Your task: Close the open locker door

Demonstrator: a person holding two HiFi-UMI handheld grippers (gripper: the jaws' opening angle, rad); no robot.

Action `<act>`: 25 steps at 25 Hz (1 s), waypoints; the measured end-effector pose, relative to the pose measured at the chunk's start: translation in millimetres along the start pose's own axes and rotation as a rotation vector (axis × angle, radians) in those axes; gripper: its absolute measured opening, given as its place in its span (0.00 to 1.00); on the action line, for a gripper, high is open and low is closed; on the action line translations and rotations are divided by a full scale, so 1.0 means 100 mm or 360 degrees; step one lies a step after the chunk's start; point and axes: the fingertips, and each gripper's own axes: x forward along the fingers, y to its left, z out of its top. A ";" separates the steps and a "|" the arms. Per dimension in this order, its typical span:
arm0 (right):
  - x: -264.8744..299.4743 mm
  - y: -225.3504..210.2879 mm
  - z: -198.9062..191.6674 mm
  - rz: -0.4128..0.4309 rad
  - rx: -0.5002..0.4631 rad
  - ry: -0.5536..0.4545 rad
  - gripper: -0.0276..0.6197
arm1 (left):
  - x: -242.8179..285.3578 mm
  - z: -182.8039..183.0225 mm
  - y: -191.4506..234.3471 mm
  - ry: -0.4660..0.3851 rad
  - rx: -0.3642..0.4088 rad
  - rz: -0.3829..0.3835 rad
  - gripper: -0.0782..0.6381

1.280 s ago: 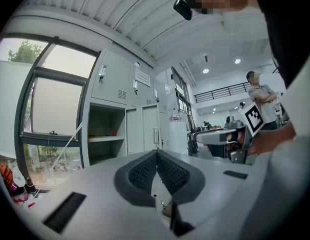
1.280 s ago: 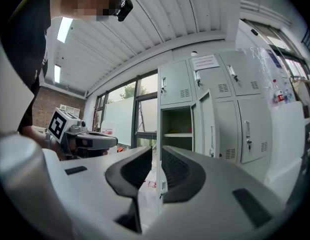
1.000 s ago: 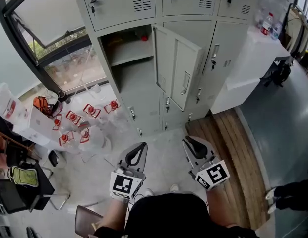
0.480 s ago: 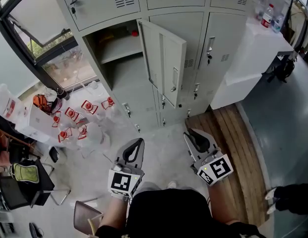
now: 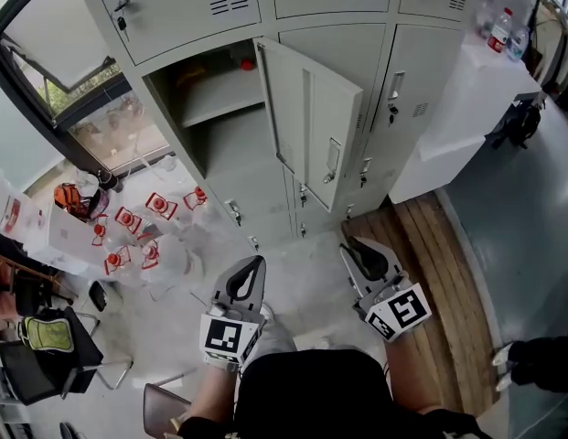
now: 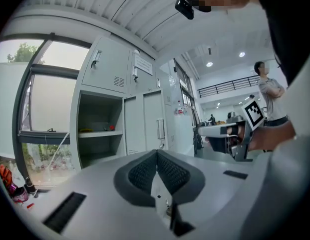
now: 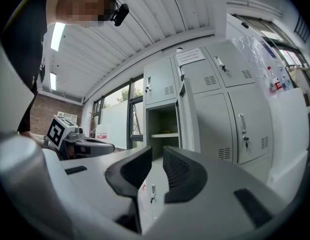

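1. Compared with a second ago, the lockers fill more of the head view and the locker door (image 5: 311, 122) looks larger and closer. Both grippers sit at about the same low spot in that view as before.
2. At about 10 o'clock from the left gripper (image 5: 252, 271), the red-capped bottles (image 5: 128, 222) stand on the floor under the window, well clear of the door's swing.
3. The left gripper's jaws are pressed together with nothing between them. Its own view shows the pads meeting at the tip. It hangs well short of the lockers.
4. At 11 o'clock we see the open compartment (image 5: 219, 108), with a shelf carrying a small red thing (image 5: 248, 63).
5. At 12 o'clock the locker door stands swung out towards us, hinged on its right edge beside the neighbouring locker. Its handle (image 5: 332, 161) sits near the free edge.
6. At 1 o'clock from the left gripper, the right gripper (image 5: 361, 256) has its jaws a narrow gap apart and holds nothing. In its own view the compartment shows through the gap.
7. We judge the task barely begun, with only the approach under way. Neither gripper touches the door. We still have to reach it, push it across the compartment and press it flush.
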 end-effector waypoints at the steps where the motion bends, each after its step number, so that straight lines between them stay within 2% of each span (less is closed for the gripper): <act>1: 0.08 0.00 0.00 -0.0018 0.0000 -0.0002 0.16 | 0.04 0.02 0.08 -0.0014 -0.0002 -0.0015 0.14; 14: 1.09 -0.11 0.27 -0.0359 -0.0060 -0.0066 0.16 | 0.54 0.02 1.20 -0.0063 -0.0035 -0.0302 0.14; 18: 1.13 -0.23 0.30 -0.0511 -0.0082 -0.0071 0.16 | 0.67 0.02 1.35 -0.0092 -0.0044 -0.0417 0.14; 23: 0.99 -0.43 0.27 -0.0675 -0.0084 -0.0059 0.16 | 0.84 -0.15 1.39 -0.0013 -0.0046 -0.0510 0.14; 25: 0.91 -0.53 0.27 -0.0714 -0.0080 -0.0055 0.16 | 0.91 -0.12 1.34 -0.0030 -0.0035 -0.0539 0.14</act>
